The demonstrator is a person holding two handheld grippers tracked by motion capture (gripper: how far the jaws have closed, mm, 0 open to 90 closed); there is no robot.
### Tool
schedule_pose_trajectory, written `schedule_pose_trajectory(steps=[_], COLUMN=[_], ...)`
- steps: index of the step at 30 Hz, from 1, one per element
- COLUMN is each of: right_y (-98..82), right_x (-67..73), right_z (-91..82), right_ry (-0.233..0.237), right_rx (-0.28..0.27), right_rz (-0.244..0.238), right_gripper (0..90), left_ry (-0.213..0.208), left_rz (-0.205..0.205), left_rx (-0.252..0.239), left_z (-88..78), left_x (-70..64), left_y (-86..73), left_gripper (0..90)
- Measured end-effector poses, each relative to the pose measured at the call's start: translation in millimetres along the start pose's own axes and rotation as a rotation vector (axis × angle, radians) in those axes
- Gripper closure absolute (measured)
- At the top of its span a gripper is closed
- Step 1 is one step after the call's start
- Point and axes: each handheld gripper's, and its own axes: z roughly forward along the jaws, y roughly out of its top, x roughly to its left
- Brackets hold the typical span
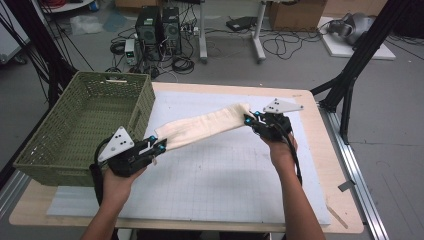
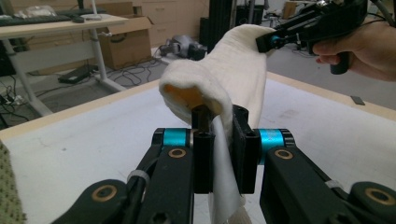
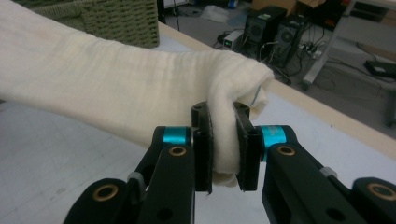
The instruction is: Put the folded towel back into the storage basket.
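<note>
**Cloth held off the mat between both tongs**

From the high view I saw both forearms come in from the bottom edge, the left hand [image 1: 117,185] low and near the front corner of the green woven basket [image 1: 55,150], the right hand [image 1: 283,150] farther forward and toward the table's right side. I had the left gripper [image 1: 156,145] pointing right and away from me, while the right gripper [image 1: 250,119] pointed back left toward it, so the two faced each other across the white gridded mat [image 1: 225,185].

Between them hung a cream cloth [image 1: 205,127], folded into a long band and stretched clear of the mat, its right end a little farther back than its left. In the left gripper view my jaws were clamped on one end of the cloth, with a tail of fabric hanging below them. In the right gripper view the jaws pinched the other end tight, the fabric bunched over their tops. The cloth's left end sat just beside the basket's near corner, not inside it.
</note>
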Motion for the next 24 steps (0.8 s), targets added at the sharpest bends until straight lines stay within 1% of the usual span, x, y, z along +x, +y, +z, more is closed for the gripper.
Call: schedule_pose_trajectory(steps=[2, 4, 5, 8, 9, 10, 13, 15, 16, 19, 20, 21, 22, 24], right_y=[7.7, 14.8, 18.5, 26.7, 30.4, 32.6, 43.0, 49.6, 52.7, 63.8, 72.3, 76.4, 76.4, 84.4], right_x=[0.7, 0.6, 1.2, 3.0, 4.0, 4.2, 6.3, 8.2, 9.0, 12.7, 15.2, 16.4, 16.4, 19.6], right_z=[6.6, 13.0, 17.1, 25.7, 28.8, 30.8, 38.5, 44.0, 47.1, 57.0, 63.5, 67.2, 67.2, 74.8], right_ry=[0.006, 0.009, 0.016, 0.023, 0.026, 0.029, 0.040, 0.047, 0.054, 0.064, 0.072, 0.077, 0.077, 0.086], right_rx=[0.006, -0.004, -0.002, 0.000, -0.007, -0.009, -0.011, -0.021, -0.019, -0.016, -0.022, -0.026, -0.026, -0.026], right_rz=[-0.007, -0.020, -0.015, -0.032, -0.036, -0.033, -0.047, -0.056, -0.054, -0.073, -0.082, -0.087, -0.087, -0.097], right_gripper=[80.0, 80.1, 80.1, 80.1, 80.2, 80.1, 80.2, 80.2, 80.2, 80.2, 80.2, 80.2, 80.2, 80.2], left_ry=[0.007, 0.017, 0.019, 0.030, 0.034, 0.037, 0.050, 0.059, 0.063, 0.078, 0.083, 0.088, 0.096, 0.107], left_rz=[0.006, 0.013, 0.015, 0.020, 0.023, 0.022, 0.020, 0.015, 0.014, 0.013, 0.014, 0.012, 0.012, 0.009], left_rx=[-0.009, -0.017, -0.020, -0.031, -0.032, -0.034, -0.042, -0.050, -0.055, -0.062, -0.064, -0.067, -0.070, -0.074], left_z=[-3.5, -8.2, -9.9, -16.1, -17.6, -19.6, -25.5, -30.0, -32.1, -38.6, -40.9, -43.2, -45.2, -49.5], left_x=[0.4, 0.8, 1.0, 1.8, 2.4, 3.2, 5.8, 7.6, 8.5, 10.9, 12.0, 13.0, 13.9, 16.0], left_y=[2.4, 5.4, 6.4, 9.3, 9.8, 10.3, 11.3, 11.8, 12.0, 12.8, 13.0, 13.1, 12.9, 12.7], left_gripper=[81.0, 81.1, 81.1, 81.2, 81.2, 81.2, 81.3, 81.3, 81.3, 81.3, 81.4, 81.4, 81.4, 81.4])
